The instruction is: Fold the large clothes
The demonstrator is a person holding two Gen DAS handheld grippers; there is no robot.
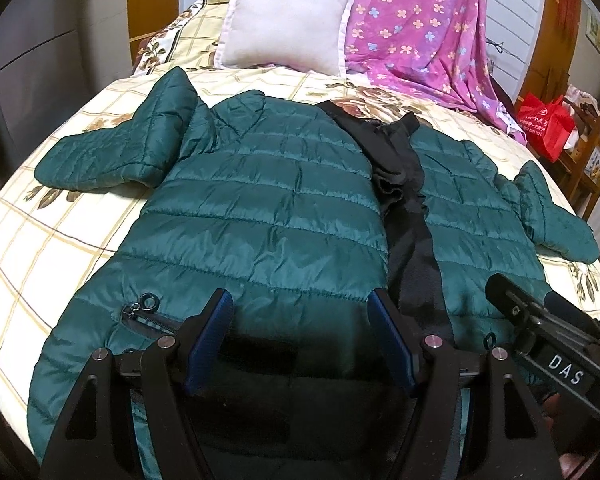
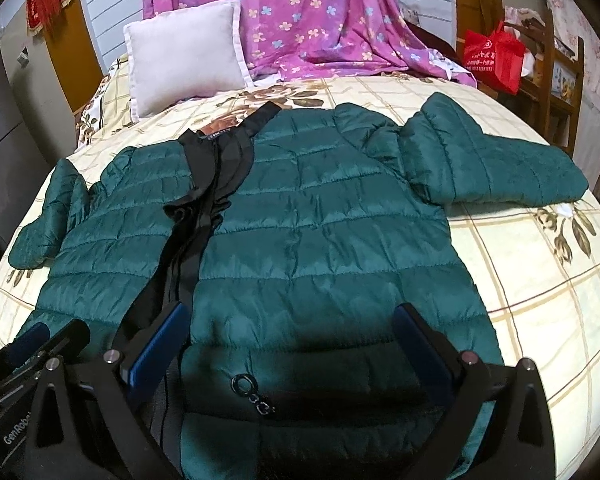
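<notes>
A dark green quilted puffer jacket (image 1: 260, 216) lies spread front-up on the bed, also in the right wrist view (image 2: 324, 232). Its front is open, with black lining (image 1: 404, 184) showing along the middle. Both sleeves stick out to the sides. My left gripper (image 1: 300, 336) is open and empty just above the hem of the jacket's left panel, near a pocket zipper pull (image 1: 148, 302). My right gripper (image 2: 292, 344) is open and empty above the hem of the right panel, near its zipper pull (image 2: 252, 390). The right gripper also shows in the left wrist view (image 1: 540, 320).
The bed has a cream checked floral sheet (image 1: 60, 232). A pale pillow (image 1: 284, 20) and a pink flowered blanket (image 1: 420, 16) lie at the head. A red bag (image 2: 492, 56) hangs on a wooden rack right of the bed.
</notes>
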